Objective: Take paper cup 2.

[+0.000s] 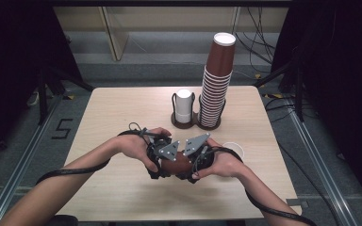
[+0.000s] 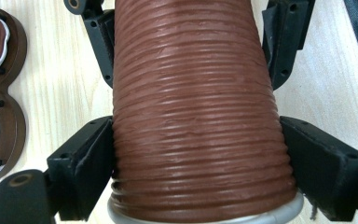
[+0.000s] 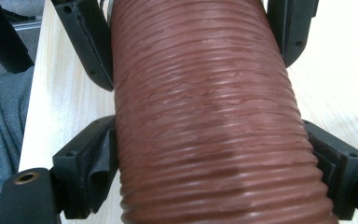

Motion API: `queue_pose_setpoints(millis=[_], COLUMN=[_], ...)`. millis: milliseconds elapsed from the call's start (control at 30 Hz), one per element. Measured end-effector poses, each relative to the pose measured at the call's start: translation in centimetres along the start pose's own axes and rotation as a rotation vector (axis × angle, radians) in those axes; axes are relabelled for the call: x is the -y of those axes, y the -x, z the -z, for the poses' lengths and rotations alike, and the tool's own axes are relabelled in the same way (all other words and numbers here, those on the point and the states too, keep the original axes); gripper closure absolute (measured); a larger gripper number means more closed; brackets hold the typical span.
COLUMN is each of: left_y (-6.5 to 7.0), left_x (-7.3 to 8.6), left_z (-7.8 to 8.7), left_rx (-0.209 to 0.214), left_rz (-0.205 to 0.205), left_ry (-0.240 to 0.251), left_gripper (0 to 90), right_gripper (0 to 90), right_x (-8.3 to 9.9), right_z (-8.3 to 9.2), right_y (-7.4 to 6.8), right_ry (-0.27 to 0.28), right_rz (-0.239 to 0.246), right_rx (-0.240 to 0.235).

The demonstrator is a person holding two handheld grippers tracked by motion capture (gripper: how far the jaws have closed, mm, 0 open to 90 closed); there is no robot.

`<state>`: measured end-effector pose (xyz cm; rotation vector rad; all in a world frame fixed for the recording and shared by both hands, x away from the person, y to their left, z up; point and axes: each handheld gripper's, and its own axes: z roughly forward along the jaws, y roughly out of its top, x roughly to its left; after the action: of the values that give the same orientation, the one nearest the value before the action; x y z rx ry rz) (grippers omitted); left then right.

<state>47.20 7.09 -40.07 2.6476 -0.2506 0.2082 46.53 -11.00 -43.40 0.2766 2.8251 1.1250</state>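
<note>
Brown ribbed cup (image 1: 176,163) (lying level above the desk (image 1: 122,117)) is pinched by both left tongs (image 1: 162,162) and right tongs (image 1: 192,162), one at each end.

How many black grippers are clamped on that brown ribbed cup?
2: the left gripper and the right gripper, gripping the brown ribbed cup from opposite sides.

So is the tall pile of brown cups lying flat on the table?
No, the tall pile of brown cups stands upright in its holder at the back of the table, leaning a little.
</note>
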Motion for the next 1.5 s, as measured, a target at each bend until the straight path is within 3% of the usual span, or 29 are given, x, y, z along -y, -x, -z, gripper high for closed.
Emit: queue_pose_setpoints(millis=[800, 1100, 1233, 1267, 1367, 1400, 1500], left_y=[0.05, -0.08, -0.02, -0.02, -0.04, -0.05, -0.04], left_x=[-0.30, -0.34, -0.30, -0.29, -0.32, -0.34, -0.38], left_z=[-0.22, -0.14, -0.28, -0.29, -0.23, -0.22, -0.18], left_rx=[0.013, 0.006, 0.008, 0.009, 0.015, 0.014, 0.026], left_rz=[-0.008, -0.010, -0.007, -0.007, -0.004, -0.004, 0.008], left_ry=[-0.006, -0.013, -0.011, -0.011, -0.012, -0.011, -0.011], left_gripper=[13.9, 14.0, 14.0, 14.0, 13.9, 13.9, 13.6], right_gripper=[19.6, 19.8, 20.0, 20.0, 20.2, 20.2, 20.2], right_x=[0.08, 0.01, 0.15, 0.16, 0.15, 0.17, 0.16], right_z=[0.11, 0.06, 0.01, -0.06, -0.01, 0.06, 0.14], right_y=[0.11, 0.33, 0.20, 0.31, 0.22, 0.08, 0.17], right_ry=[-0.039, -0.028, -0.037, -0.032, -0.030, -0.034, -0.030], right_rz=[-0.016, -0.007, -0.031, -0.010, -0.018, -0.044, -0.032], right_rx=[-0.018, -0.023, -0.029, -0.024, -0.030, -0.033, -0.037])
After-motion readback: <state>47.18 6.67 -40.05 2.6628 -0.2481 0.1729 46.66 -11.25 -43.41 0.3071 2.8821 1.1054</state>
